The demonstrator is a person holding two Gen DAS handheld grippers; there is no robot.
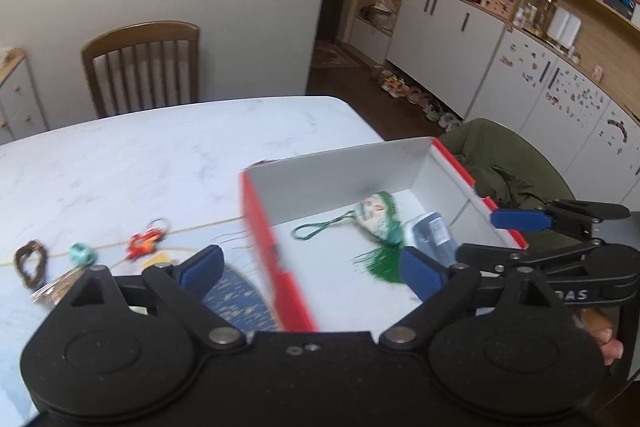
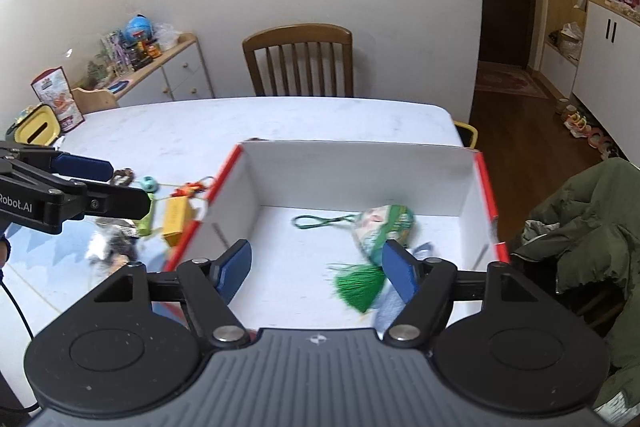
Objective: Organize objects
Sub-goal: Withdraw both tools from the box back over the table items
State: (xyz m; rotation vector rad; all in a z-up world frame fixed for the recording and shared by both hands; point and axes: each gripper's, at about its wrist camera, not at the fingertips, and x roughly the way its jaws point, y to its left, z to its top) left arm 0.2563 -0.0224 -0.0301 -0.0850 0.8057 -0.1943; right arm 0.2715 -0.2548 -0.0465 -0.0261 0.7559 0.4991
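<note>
Presently: box point(image 2: 360, 163) on table point(image 1: 160, 147), holding sachet point(image 2: 380, 227); trinkets point(image 1: 144, 245) outside, left of it; left gripper point(image 1: 312, 267), right gripper point(image 2: 316, 267) both spread, empty; risk: left finger straddling the wall may shove the box

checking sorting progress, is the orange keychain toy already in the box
No, the orange keychain toy lies on the table, outside the box.

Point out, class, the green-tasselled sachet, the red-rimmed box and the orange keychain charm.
green-tasselled sachet point(image 2: 382, 227): right wrist view, on its patterned cloth body.
red-rimmed box point(image 2: 360, 167): right wrist view, on the white inner face of its far wall.
orange keychain charm point(image 1: 143, 245): left wrist view, on its orange body.
</note>
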